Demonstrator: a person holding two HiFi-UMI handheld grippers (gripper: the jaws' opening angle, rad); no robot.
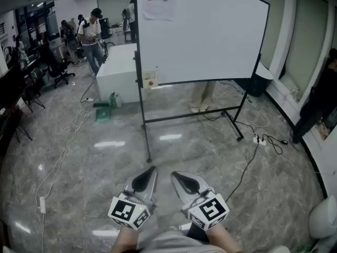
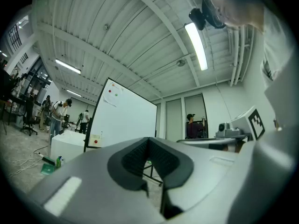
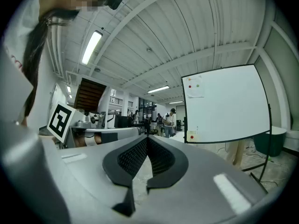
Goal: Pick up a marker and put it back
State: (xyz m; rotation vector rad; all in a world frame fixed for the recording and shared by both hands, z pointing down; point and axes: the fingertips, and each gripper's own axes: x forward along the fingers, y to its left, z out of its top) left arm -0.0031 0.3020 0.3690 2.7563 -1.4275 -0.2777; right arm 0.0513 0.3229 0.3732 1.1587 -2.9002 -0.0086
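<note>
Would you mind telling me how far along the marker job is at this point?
Nothing looks done yet. The left gripper and the right gripper are both shut and empty, held low by the person's body. The whiteboard stands well ahead across the floor, and no marker can be made out from here. Approaching, picking up and putting back all remain.

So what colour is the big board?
The whiteboard is white, black-framed; head view shows it best.

Grey left claw (image 1: 150, 171), right claw (image 1: 176, 175), black-padded.
</note>
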